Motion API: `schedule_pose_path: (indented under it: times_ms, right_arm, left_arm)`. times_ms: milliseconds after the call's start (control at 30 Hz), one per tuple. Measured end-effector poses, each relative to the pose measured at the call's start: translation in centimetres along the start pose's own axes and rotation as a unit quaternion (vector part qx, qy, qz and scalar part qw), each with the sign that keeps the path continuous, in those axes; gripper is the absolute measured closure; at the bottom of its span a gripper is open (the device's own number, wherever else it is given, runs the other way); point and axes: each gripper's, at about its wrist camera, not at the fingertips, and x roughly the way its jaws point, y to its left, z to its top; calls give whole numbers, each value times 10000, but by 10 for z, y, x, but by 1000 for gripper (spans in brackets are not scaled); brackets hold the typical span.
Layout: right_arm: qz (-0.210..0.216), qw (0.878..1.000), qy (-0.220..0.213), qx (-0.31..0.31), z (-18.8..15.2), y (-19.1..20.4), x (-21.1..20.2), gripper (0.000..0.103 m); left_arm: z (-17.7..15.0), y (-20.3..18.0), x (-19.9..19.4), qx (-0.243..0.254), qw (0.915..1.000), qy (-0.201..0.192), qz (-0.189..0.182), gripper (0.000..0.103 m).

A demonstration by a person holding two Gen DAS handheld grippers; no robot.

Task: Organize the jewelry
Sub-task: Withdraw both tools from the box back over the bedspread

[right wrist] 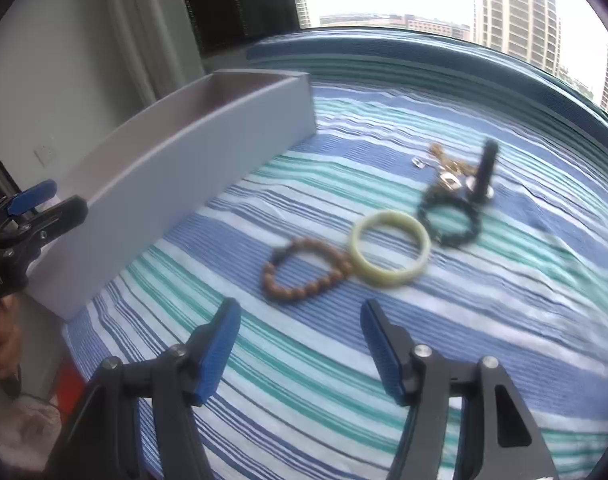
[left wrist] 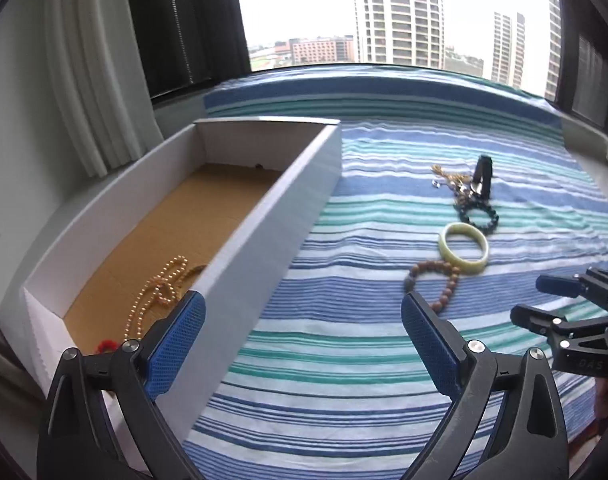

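- Nearest us, our left gripper (left wrist: 303, 320) hangs with its fingers (left wrist: 175, 344) released wide and nothing between them, straddling the near long wall of the box, probably because it has just let something go there.
- Our right gripper (right wrist: 299, 340) also has its fingers (right wrist: 219, 352) released and empty, aimed down at the striped bedspread (right wrist: 344, 380) just short of the bracelets, which reads as lining up the next pick.
- Along the bed's left edge sits the white cardboard box (left wrist: 263, 216); a pearl necklace (left wrist: 159, 292) and a small red piece (left wrist: 105, 345) already lie at its near end.
- Just beyond the right gripper, a brown wooden-bead bracelet (right wrist: 304, 276) touches a pale green bangle (right wrist: 390, 254).
- Next comes a dark bead bracelet (right wrist: 450, 220).
- Farthest, toward the window edge, a tangle of gold chain (right wrist: 448, 164) and an upright black strap-like piece (right wrist: 486, 168) we cannot name still wait to be sorted.
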Motion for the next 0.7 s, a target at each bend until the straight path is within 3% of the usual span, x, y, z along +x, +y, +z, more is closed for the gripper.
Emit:
schedule_pose_path:
  times_ms: [333, 533, 667, 700]
  right_arm:
    - [-824, 9949, -236, 533, -51, -51, -19, 39]
    - [-1189, 9902, -259, 684, -71, -63, -2, 39]
    - [-1260, 9888, -271, 746, -78, -69, 2, 39]
    - [-1266, 9886, -267, 765, -80, -70, 2, 39]
  left_arm:
    - [-22, -38, 20, 265, 9991, 313, -61, 4]
    - [-58, -43, 60, 117, 9916, 1129, -620, 4]
    - [-77, -53, 80, 254, 9864, 1481, -661, 3]
    - [-79, -52, 79, 174, 9875, 1394, -708, 4]
